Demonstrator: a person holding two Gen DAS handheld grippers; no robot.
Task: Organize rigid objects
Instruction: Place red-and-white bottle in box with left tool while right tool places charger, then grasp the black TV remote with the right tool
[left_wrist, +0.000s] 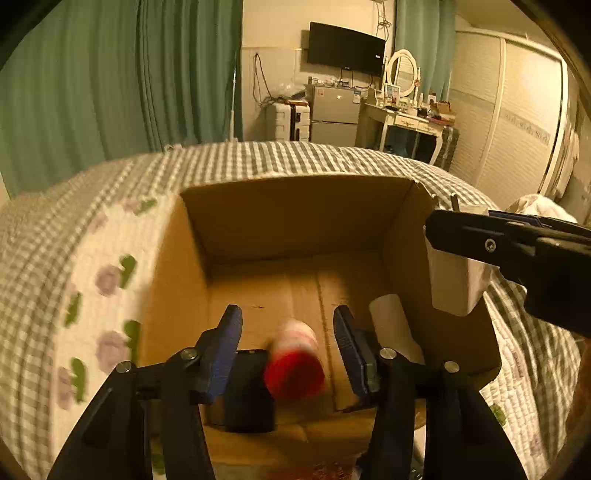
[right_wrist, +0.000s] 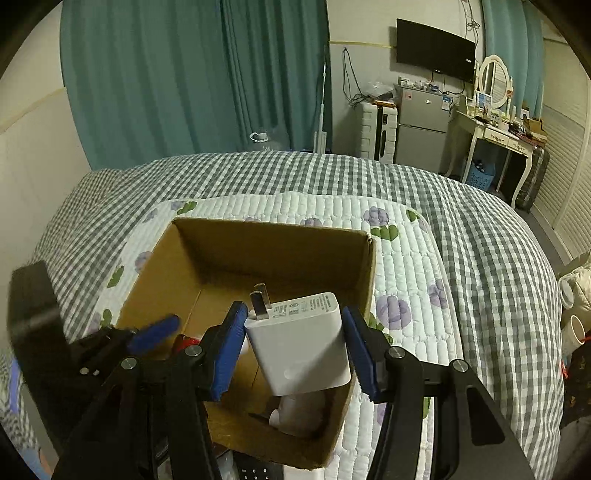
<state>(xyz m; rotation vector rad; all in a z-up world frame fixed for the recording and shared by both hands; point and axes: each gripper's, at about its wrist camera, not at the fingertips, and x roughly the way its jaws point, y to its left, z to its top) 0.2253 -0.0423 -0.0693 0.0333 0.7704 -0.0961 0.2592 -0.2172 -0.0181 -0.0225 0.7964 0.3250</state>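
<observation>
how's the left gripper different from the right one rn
The left gripper is open with nothing clamped; a blurred red-capped bottle shows between its fingers. The right gripper holds a white charger. Both have blue pads and are over the cardboard box.

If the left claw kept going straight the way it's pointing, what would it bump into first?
Probably the blurred red-capped white bottle lying between the open left claw fingers, inside the brown cardboard box. Past it comes the box floor. Depth is uncertain in this fisheye view.
</observation>
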